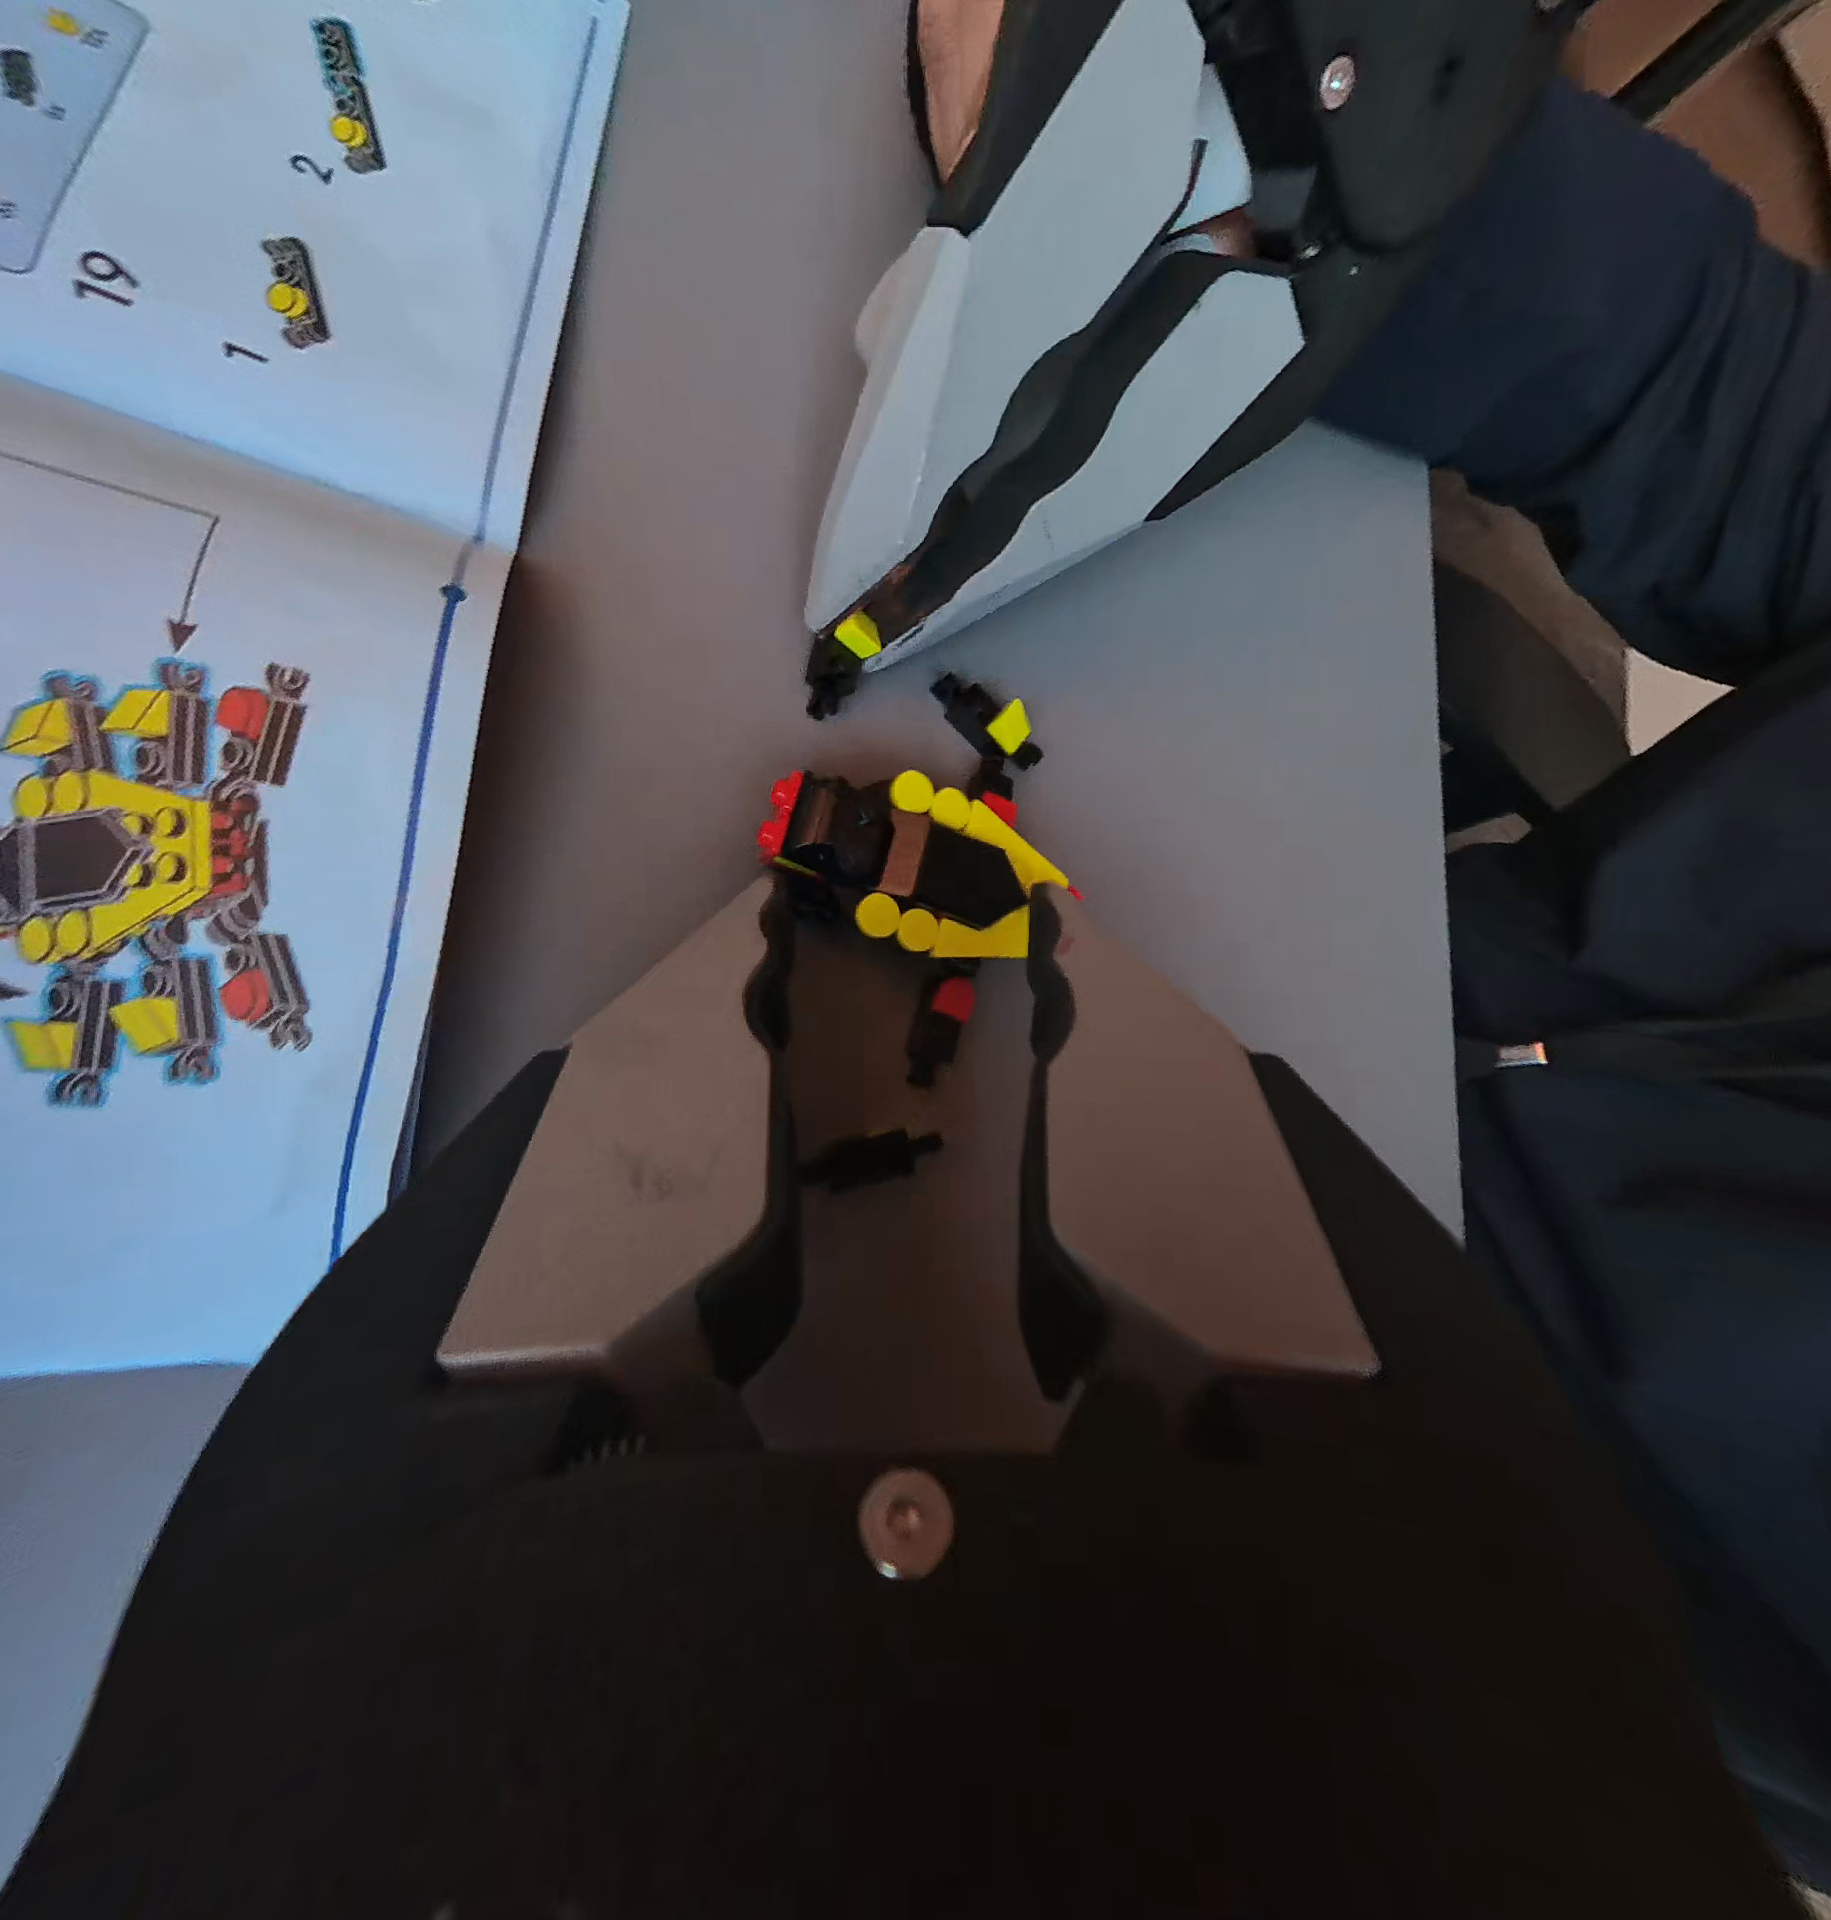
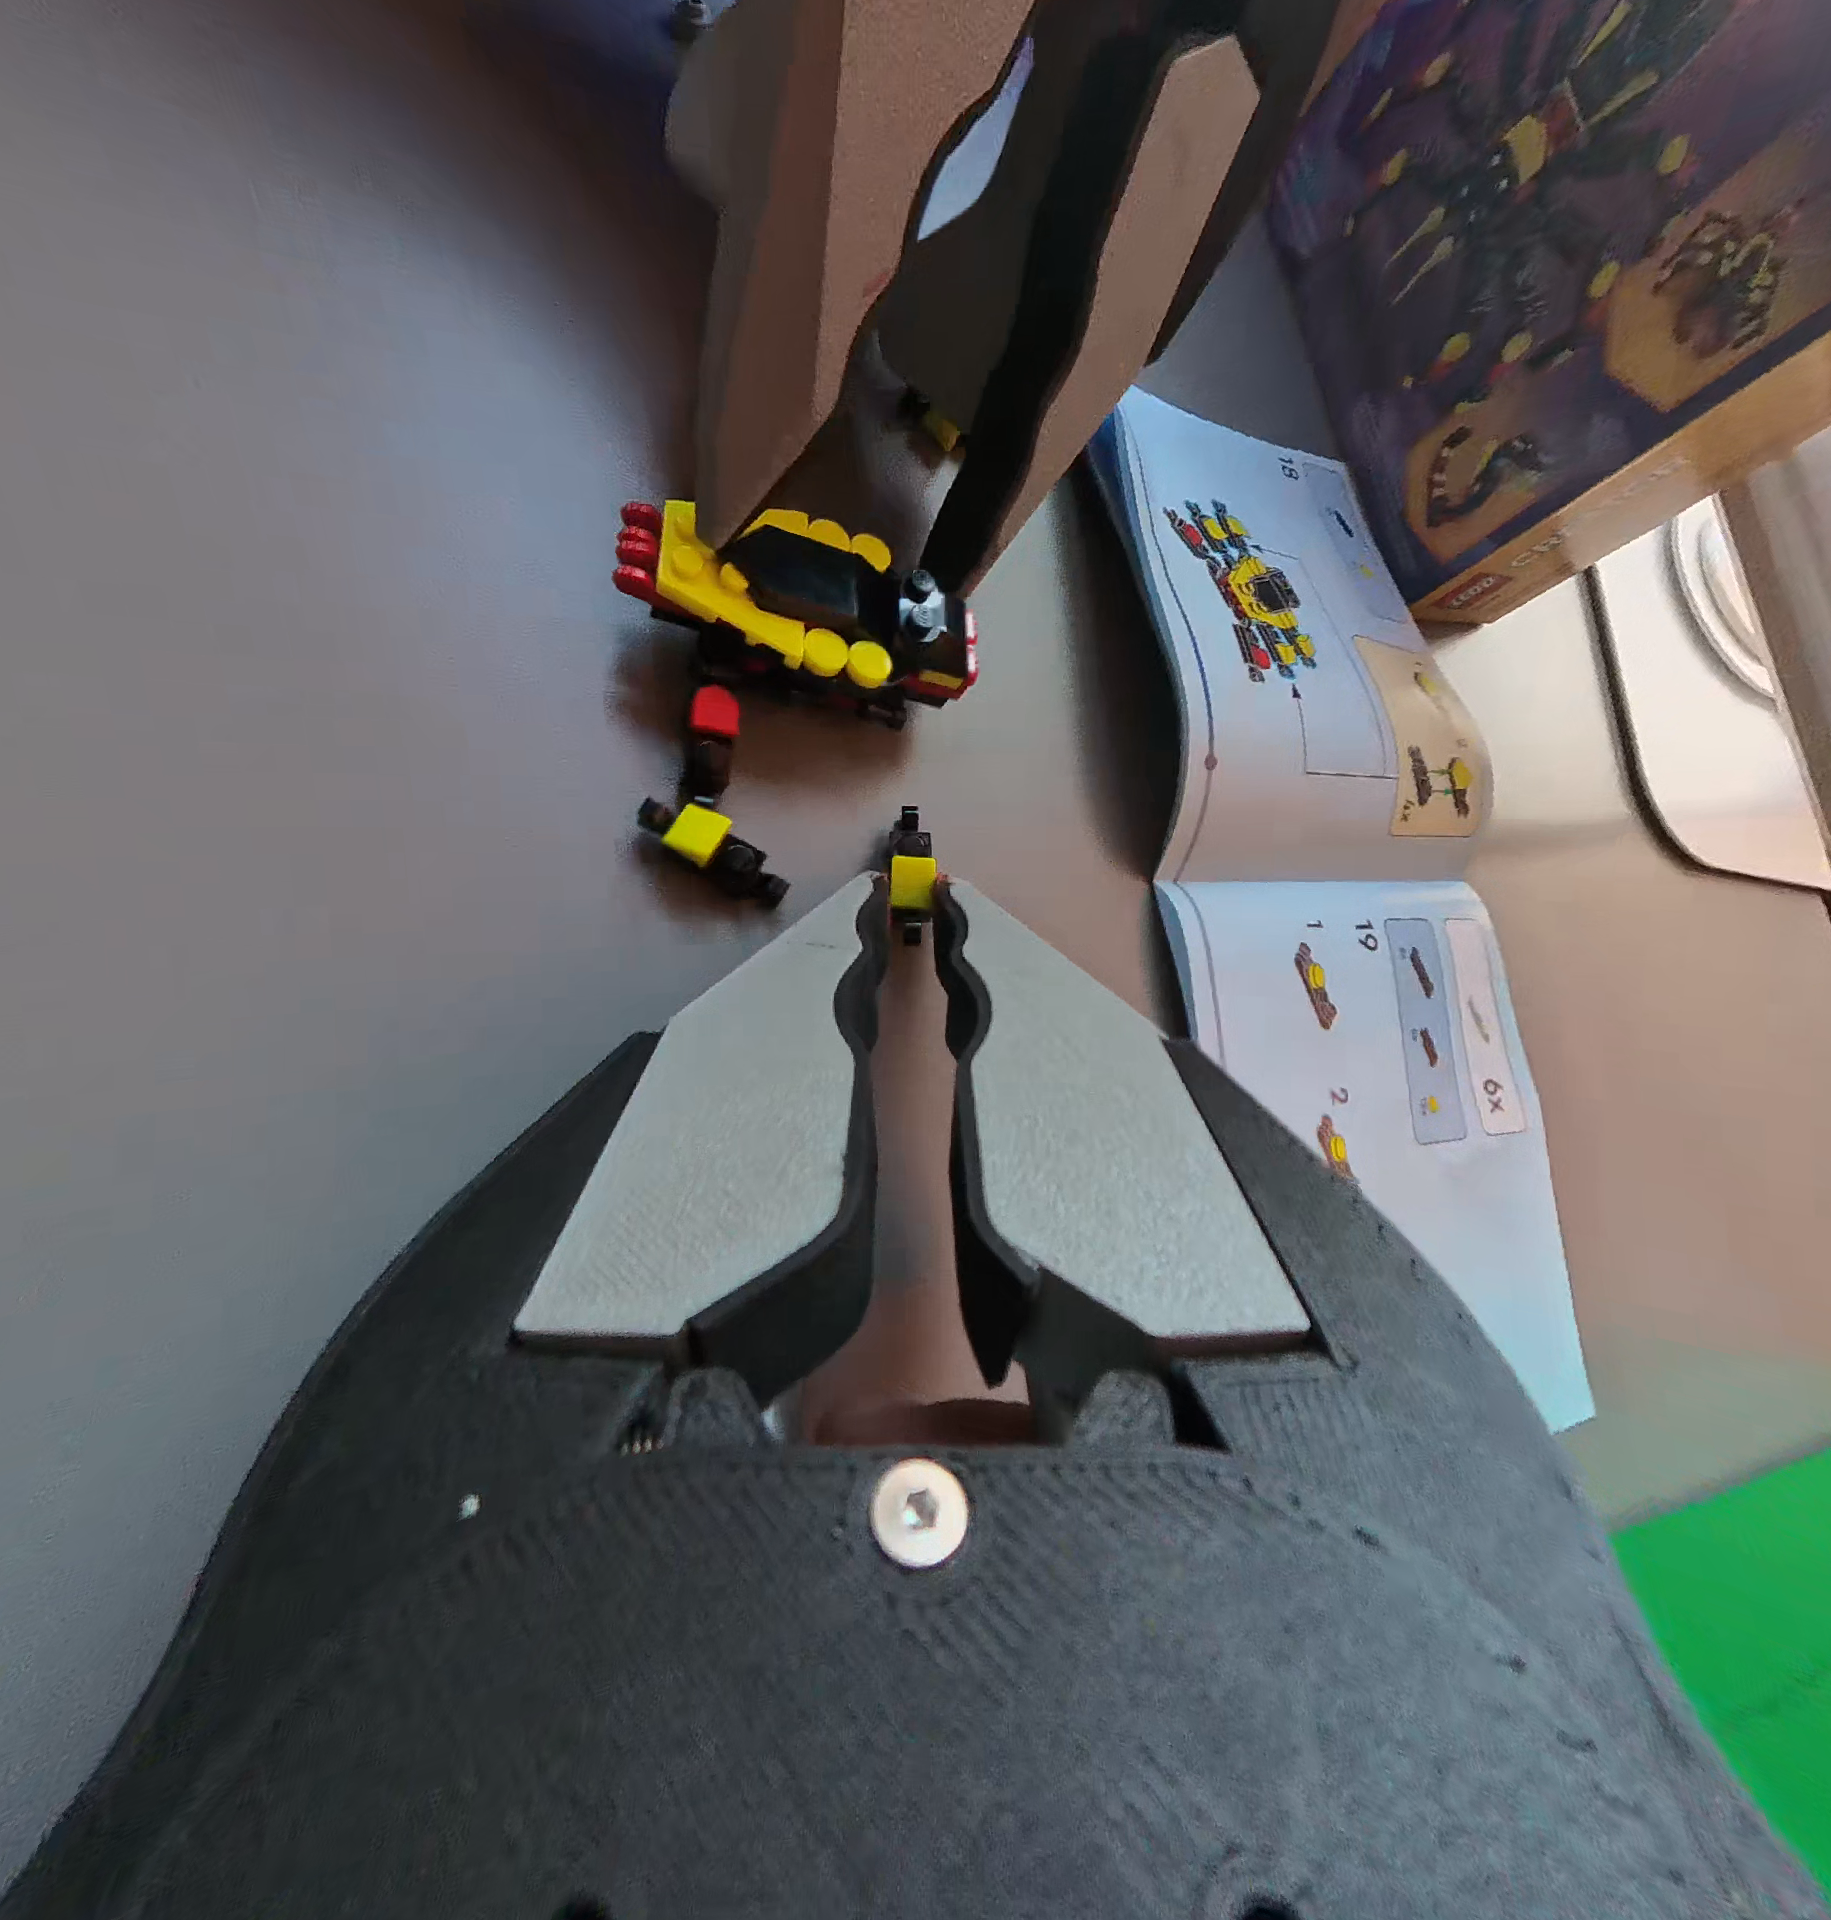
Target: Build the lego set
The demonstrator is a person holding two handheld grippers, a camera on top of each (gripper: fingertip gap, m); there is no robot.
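Probably a hobby or office desk corner indoors: plain grey counter (image 2: pixel 267 520), open instruction booklet (image 2: pixel 1337 977), printed toy box (image 2: pixel 1576 260) beside it, green flooring (image 2: pixel 1763 1621) below, seated person's dark trouser legs (image 1: pixel 1669 935) alongside.

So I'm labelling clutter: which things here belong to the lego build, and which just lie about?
In the build: spider body, yellow-topped leg in right hand-held gripper, loose leg, instruction booklet.
Lying about: set box, green surface.
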